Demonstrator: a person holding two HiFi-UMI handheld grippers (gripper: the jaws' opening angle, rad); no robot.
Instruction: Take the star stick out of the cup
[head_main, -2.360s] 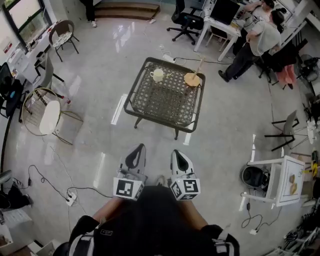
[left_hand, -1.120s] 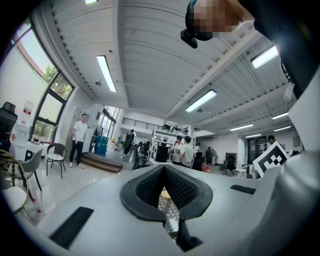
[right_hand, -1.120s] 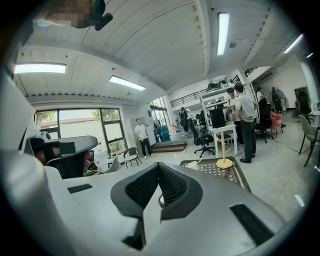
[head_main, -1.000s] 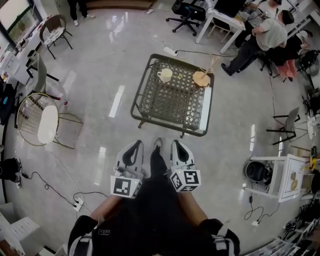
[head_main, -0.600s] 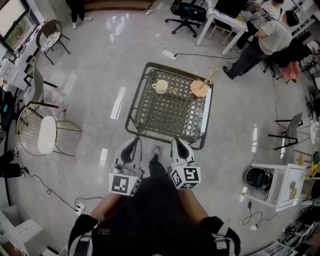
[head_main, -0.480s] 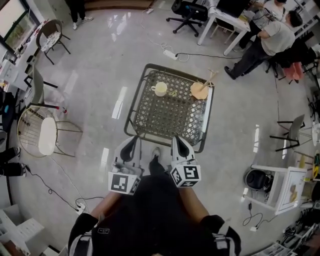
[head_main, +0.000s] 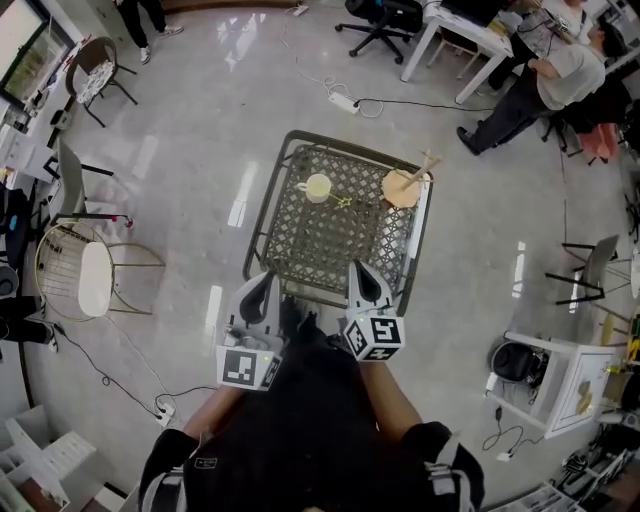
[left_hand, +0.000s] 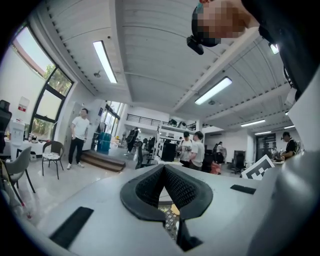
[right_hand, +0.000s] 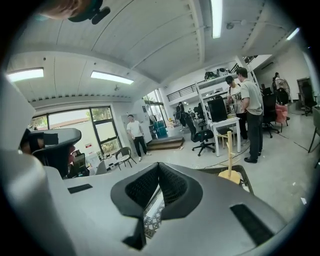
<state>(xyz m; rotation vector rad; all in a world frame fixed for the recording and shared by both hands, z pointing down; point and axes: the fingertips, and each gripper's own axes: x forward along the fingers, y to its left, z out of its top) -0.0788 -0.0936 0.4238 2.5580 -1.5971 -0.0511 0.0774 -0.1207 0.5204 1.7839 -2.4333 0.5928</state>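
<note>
A cream cup (head_main: 318, 186) stands at the far left of the dark lattice table (head_main: 300, 270). A small yellow piece (head_main: 343, 203), the star stick as far as I can tell, shows just right of the cup; too small to tell whether it sits in it. My left gripper (head_main: 268, 282) and right gripper (head_main: 358, 271) hover side by side at the table's near edge, well short of the cup. Both are shut with nothing between the pads, as the left gripper (left_hand: 164, 167) and right gripper (right_hand: 159, 165) show in their own views.
A wooden peg stand (head_main: 405, 185) sits on the table's far right, also visible as the peg stand (right_hand: 230, 161). A round wire chair (head_main: 85, 275) stands left, a white side table (head_main: 560, 375) right. People (head_main: 560, 80) and desks are beyond; cables cross the floor.
The table has come steadily closer in the head view. Both grippers, first over bare floor, now reach its near edge. Their jaws look unchanged.
</note>
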